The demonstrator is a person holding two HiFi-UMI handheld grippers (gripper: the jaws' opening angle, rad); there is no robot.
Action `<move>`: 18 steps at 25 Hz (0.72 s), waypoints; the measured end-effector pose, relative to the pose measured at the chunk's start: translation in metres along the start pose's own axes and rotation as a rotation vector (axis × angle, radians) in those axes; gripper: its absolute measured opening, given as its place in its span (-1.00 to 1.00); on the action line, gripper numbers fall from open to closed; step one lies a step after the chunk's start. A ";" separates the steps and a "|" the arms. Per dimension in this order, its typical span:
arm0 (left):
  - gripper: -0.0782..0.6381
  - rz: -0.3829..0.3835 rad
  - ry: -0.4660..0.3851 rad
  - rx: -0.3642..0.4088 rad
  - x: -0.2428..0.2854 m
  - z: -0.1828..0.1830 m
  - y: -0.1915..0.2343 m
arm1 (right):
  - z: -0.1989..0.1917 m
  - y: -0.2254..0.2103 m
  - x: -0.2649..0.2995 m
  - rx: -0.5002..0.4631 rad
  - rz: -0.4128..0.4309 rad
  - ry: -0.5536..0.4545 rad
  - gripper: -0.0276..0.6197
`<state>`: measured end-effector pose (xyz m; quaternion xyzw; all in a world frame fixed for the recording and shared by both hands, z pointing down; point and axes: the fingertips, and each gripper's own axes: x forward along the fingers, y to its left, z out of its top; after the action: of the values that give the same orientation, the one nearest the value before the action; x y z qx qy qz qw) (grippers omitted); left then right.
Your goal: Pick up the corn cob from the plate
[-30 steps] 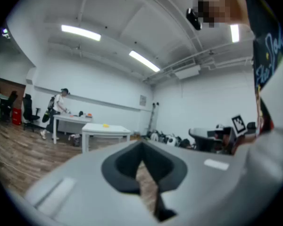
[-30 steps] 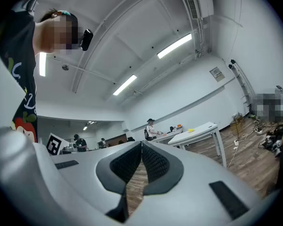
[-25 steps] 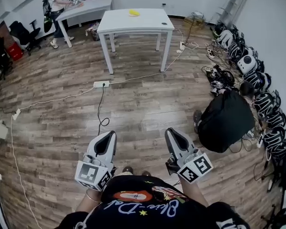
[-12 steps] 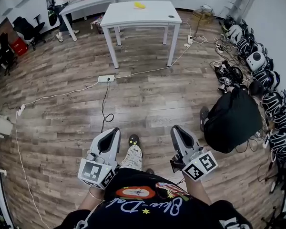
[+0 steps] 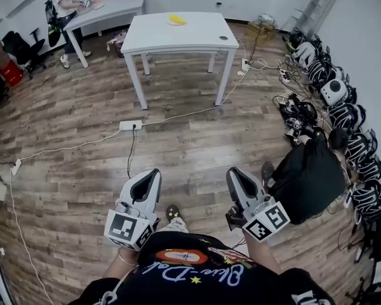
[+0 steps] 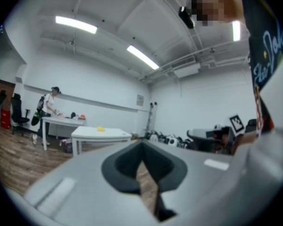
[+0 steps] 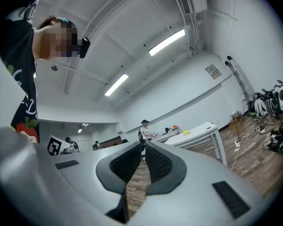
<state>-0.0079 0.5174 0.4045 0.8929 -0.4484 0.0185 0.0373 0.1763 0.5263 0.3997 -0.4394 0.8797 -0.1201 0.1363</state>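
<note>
The yellow corn cob (image 5: 176, 19) lies on a white table (image 5: 197, 33) at the far side of the room; I cannot make out a plate under it. Both grippers are held level over the wooden floor, several steps short of that table. My left gripper (image 5: 155, 172) is shut and empty, and so is my right gripper (image 5: 232, 172). Past the left gripper (image 6: 142, 147) in its own view, the corn cob (image 6: 100, 129) is a small yellow spot on the table (image 6: 104, 135). The right gripper view shows the right gripper (image 7: 145, 145) with its pads together and the corn cob (image 7: 186, 132) far off.
A power strip (image 5: 130, 125) with white cables lies on the floor between me and the table. A black bag (image 5: 308, 176) and a row of helmets (image 5: 343, 113) line the right wall. A person (image 5: 60, 5) stands at a second table (image 5: 108, 8) at the back left.
Both grippers have been carried forward across the floor, side by side and still shut. The power strip and the black bag now lie nearer to me.
</note>
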 end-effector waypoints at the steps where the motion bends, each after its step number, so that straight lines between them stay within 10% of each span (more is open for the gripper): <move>1: -0.82 0.001 -0.004 0.012 0.010 0.003 0.015 | 0.001 -0.006 0.020 -0.005 -0.001 -0.001 -0.87; 18: -0.82 0.020 0.020 -0.053 0.170 -0.004 0.196 | -0.012 -0.126 0.246 0.025 -0.006 0.068 -0.87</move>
<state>-0.0634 0.2657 0.4294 0.8868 -0.4572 0.0160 0.0655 0.1231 0.2557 0.4198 -0.4360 0.8809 -0.1465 0.1116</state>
